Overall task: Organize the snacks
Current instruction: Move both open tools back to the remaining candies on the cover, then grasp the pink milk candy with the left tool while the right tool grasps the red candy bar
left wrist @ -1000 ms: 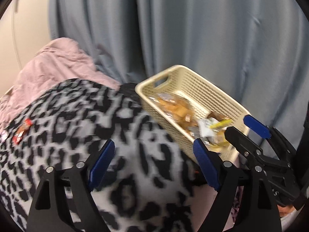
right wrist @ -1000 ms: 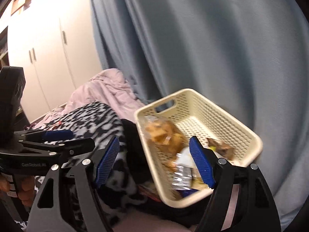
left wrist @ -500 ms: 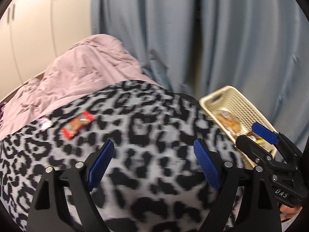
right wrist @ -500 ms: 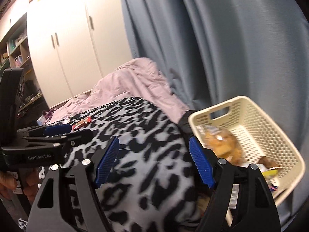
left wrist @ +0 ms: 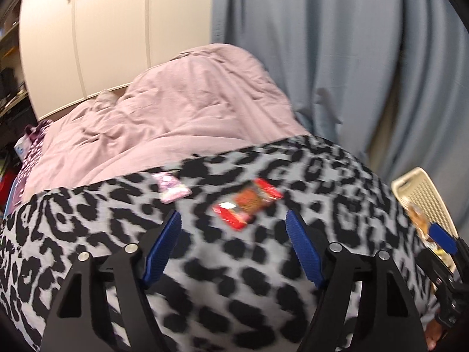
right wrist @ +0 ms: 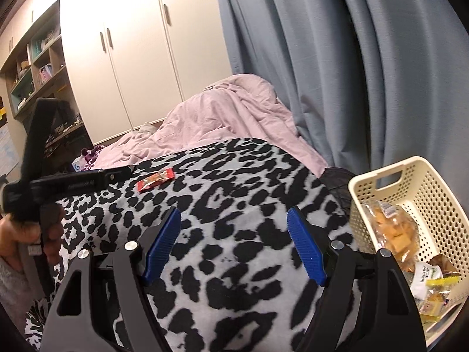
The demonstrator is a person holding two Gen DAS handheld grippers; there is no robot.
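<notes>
- My left gripper (left wrist: 233, 228) hangs over the blanket (left wrist: 263, 278), jaws apart and just narrowed, nothing between them; the red snack (left wrist: 247, 204) lies just beyond its tips.
- My right gripper (right wrist: 233, 234) is spread wide and empty, beside the basket (right wrist: 433, 193).
- The blanket is grey with black leopard spots; a pink duvet (left wrist: 176, 111) is bunched behind it.
- Blue curtains (right wrist: 337, 73) hang at the right, white cupboard doors (right wrist: 123, 52) at the left, open shelves (right wrist: 35, 58) further left.
- Two snacks lie loose on the blanket: the red one and a pink one (left wrist: 173, 189).
- One basket, cream, holds several packets (right wrist: 392, 228); I cannot count them.
</notes>
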